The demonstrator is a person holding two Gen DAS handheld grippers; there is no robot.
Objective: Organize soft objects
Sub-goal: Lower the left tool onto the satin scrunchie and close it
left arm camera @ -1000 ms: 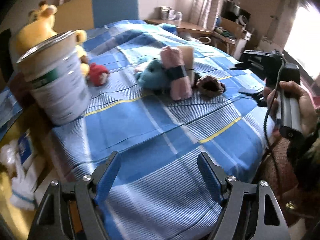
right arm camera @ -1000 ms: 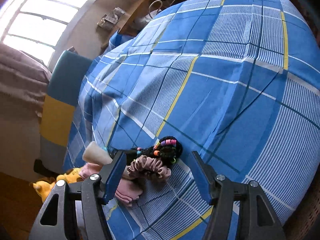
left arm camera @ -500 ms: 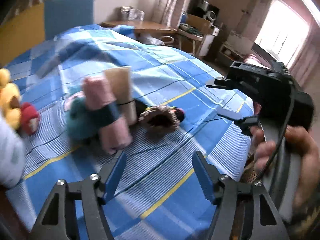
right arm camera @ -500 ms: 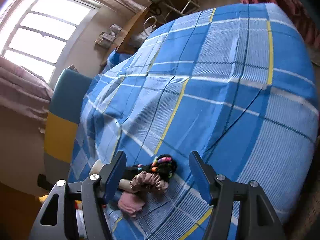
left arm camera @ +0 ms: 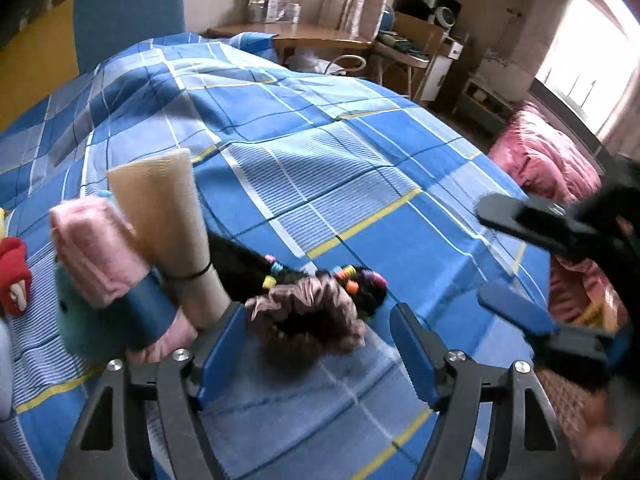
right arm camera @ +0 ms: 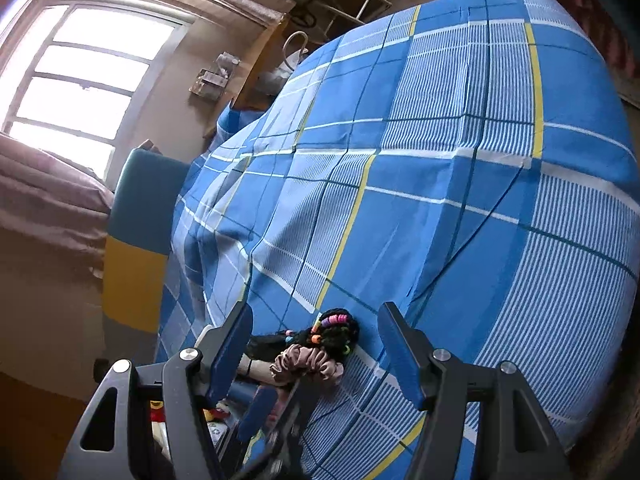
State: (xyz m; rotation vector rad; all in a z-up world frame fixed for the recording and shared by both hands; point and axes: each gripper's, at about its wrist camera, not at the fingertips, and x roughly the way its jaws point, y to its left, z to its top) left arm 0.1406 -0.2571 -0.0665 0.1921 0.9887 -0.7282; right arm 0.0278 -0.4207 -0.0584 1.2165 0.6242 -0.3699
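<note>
- Left gripper: jaws wide, empty, low over the blue plaid bedspread.
- Brown scrunchie: on the bedspread between the fingertips, beside black beaded hair ties.
- Right gripper: jaws wide, empty, at right.

You're over a bed spread with a blue plaid cover striped in white and yellow, a teal-and-yellow headboard at its far end. Beyond it stands a wooden desk by curtains — daylight pours through a paned window. A pink quilt lies heaped beside the bed.
</note>
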